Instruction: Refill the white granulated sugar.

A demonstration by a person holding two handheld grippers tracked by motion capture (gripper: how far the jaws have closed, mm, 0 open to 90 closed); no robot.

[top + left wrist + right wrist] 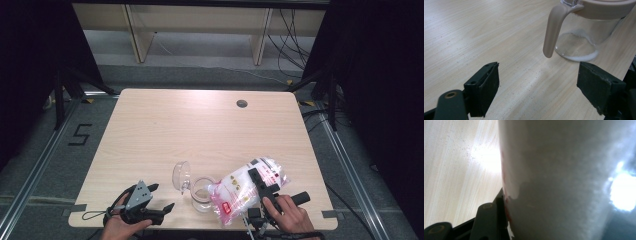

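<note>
Bottom of the high view, my left gripper [161, 196] jaws wide and empty, right gripper [264, 186] clamping the white bag [240, 192], tilted over the glass jar [202, 195] at lower centre.

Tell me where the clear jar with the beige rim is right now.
In the high view the clear jar stands near the table's front edge, between the open left gripper and the white bag held tilted over it by the right gripper.

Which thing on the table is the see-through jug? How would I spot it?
Look at the near edge of the wooden table, between the two grippers. The jug stands under the tilted white bag. It is clear, with a beige rim and handle, an open lid, and a little white powder at the bottom.
</note>
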